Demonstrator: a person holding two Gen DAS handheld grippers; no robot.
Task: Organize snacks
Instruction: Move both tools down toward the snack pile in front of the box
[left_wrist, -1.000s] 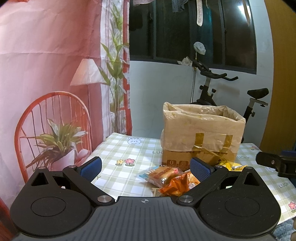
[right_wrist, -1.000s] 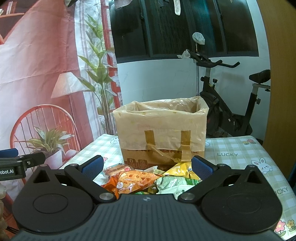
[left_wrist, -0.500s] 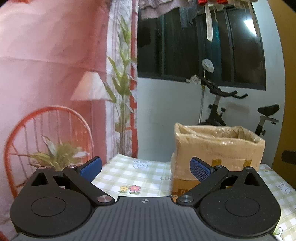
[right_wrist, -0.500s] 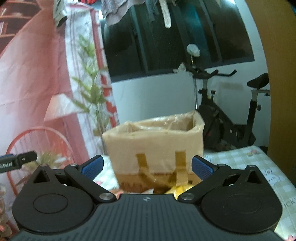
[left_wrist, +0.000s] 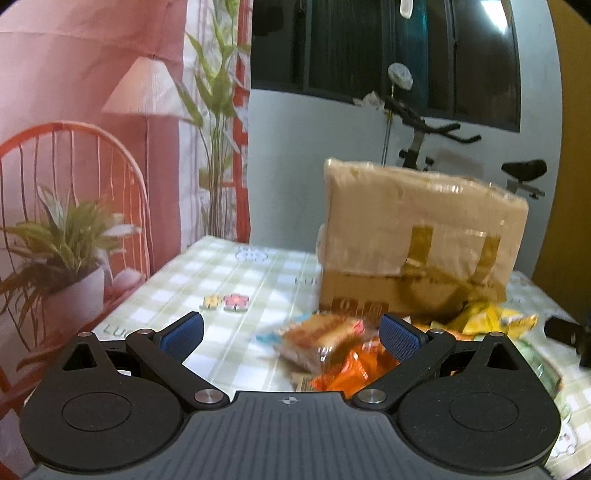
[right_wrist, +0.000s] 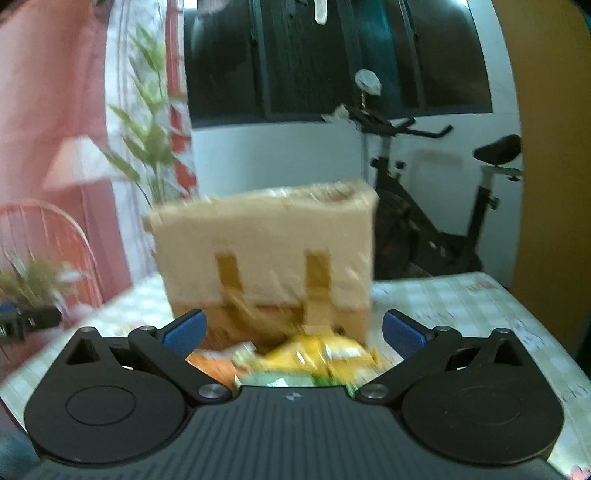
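Both views have tipped back down since half a second ago. Left tongs (left_wrist: 291, 334) and right tongs (right_wrist: 291, 330) gape wide, empty, above snack packets (left_wrist: 325, 341) piled on the table (left_wrist: 229, 273) touching the cardboard box (left_wrist: 417, 236). Picking starts; next, likely close on one packet.

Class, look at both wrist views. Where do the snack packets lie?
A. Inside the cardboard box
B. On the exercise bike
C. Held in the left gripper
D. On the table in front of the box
D: the snack packets lie on the checked tablecloth before the cardboard box; neither gripper holds anything.
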